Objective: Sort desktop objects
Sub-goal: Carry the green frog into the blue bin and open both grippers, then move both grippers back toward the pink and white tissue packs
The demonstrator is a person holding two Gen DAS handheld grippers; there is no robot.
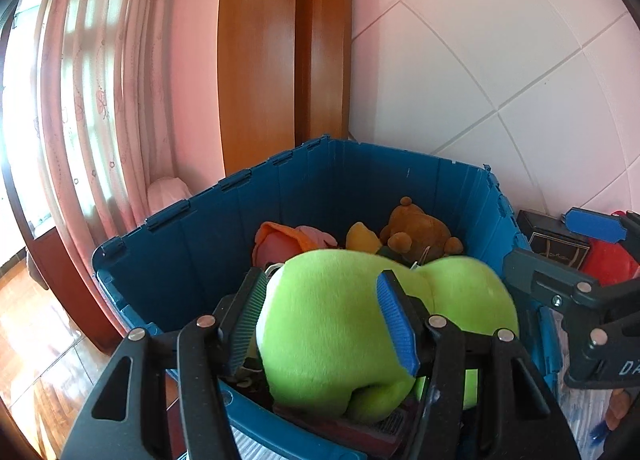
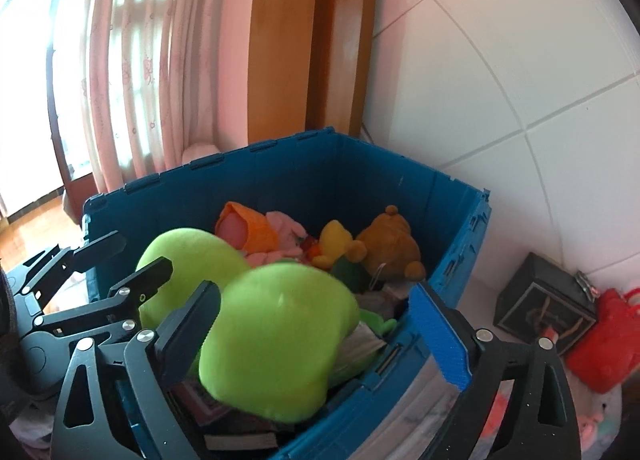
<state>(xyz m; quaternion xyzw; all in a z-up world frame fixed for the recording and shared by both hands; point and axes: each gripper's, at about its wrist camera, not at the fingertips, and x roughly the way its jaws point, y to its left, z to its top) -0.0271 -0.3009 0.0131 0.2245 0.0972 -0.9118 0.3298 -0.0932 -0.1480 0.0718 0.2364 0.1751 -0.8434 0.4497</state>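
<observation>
A big lime-green plush toy (image 1: 340, 332) sits over the near part of a blue plastic crate (image 1: 192, 228). My left gripper (image 1: 326, 320) is shut on the plush, one pad on each side of it. In the right wrist view the same plush (image 2: 276, 336) lies between the fingers of my right gripper (image 2: 320, 324), which is open wide and does not squeeze it. The left gripper (image 2: 100, 284) shows at the left of that view. The crate (image 2: 360, 168) holds a brown bear (image 2: 390, 244), a yellow toy (image 2: 336, 240) and an orange-pink toy (image 2: 248, 228).
Books lie in the crate under the plush (image 2: 240, 440). A black box (image 2: 544, 308) and a red bag (image 2: 604, 344) stand right of the crate by the white tiled wall. A wooden door frame (image 2: 316, 40) and pink curtains (image 2: 132, 72) are behind.
</observation>
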